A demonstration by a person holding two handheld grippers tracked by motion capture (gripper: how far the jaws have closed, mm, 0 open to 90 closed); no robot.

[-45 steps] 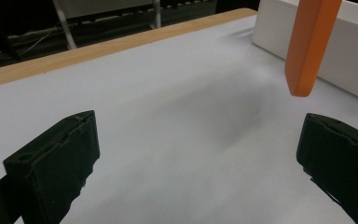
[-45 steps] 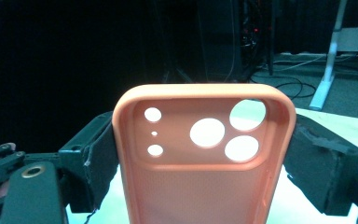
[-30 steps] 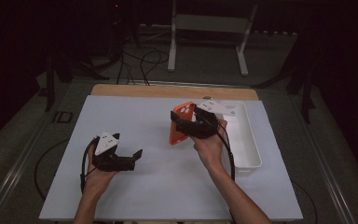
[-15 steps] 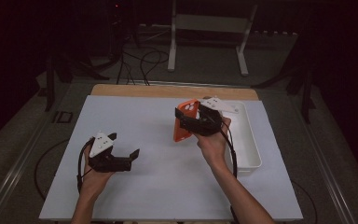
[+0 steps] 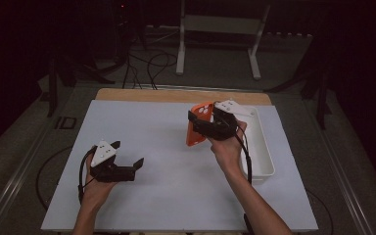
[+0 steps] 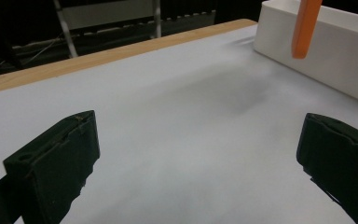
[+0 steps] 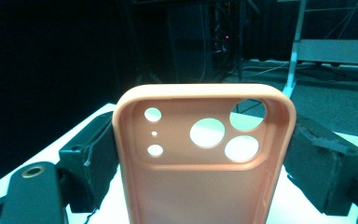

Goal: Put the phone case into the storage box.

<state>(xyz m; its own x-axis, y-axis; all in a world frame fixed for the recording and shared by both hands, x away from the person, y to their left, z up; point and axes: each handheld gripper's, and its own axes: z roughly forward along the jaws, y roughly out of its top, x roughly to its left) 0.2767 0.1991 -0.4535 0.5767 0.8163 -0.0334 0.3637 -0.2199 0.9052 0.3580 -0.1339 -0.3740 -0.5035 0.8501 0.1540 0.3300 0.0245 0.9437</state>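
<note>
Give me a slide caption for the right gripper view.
Right gripper clamps an orange phone case upright by its two side edges, camera cutouts at the top.

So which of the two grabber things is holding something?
The right gripper, by the white tray. Its jaws squeeze an orange phone case above the table. The left gripper is open, gripping nothing.

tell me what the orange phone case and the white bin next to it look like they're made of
Orange phone case: probably silicone or soft rubbery plastic; matte, faintly grainy inside, with rounded, thick moulded edges and clean lens holes. The right gripper clamps its sides.
White bin: likely rigid plastic; smooth, uniform white walls, thin straight rim. Its finish is hard to judge in this light.
</note>
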